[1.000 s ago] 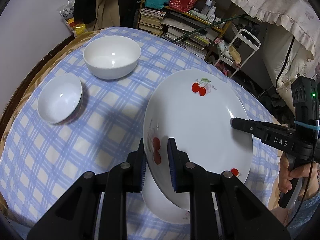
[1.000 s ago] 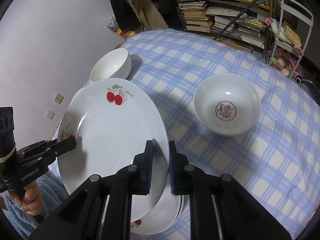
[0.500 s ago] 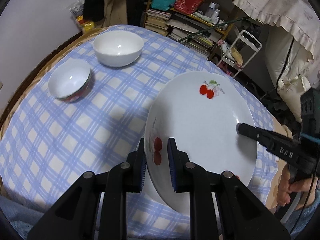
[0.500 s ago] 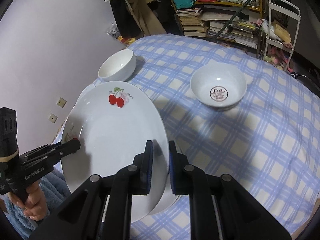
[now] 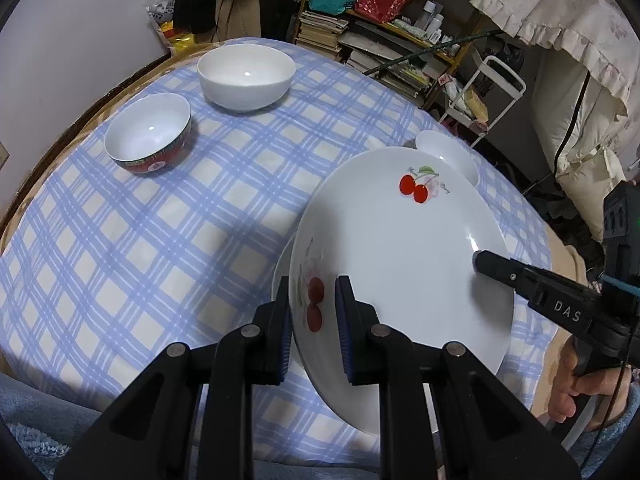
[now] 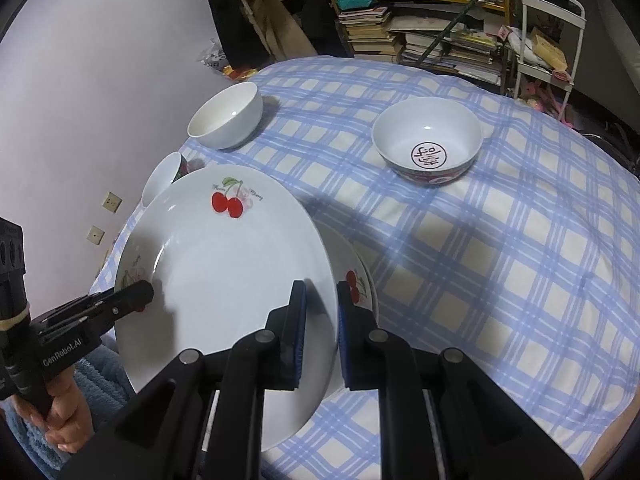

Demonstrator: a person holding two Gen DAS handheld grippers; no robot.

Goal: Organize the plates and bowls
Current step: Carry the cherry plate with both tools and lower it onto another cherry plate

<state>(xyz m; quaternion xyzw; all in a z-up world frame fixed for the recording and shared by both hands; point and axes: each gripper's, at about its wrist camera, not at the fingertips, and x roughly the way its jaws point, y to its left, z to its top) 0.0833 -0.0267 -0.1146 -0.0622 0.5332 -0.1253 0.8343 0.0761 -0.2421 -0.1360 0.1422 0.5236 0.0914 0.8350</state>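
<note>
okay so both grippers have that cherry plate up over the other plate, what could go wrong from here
The cherry plate is pinched only at opposite rims by the left gripper and right gripper; uneven motion could let it slip. It hangs tilted above a second plate, so lowering it fast might chip both.

The large white cherry-printed plate [image 5: 400, 248] is held tilted above a second white cherry-printed plate [image 6: 352, 268] lying on the blue-checked tablecloth [image 5: 160, 240]. Behind it, 3 bowls are set apart: a plain white bowl [image 5: 246, 76], a red-banded bowl [image 5: 148, 134] and a red-emblem bowl [image 6: 428, 142].
</note>
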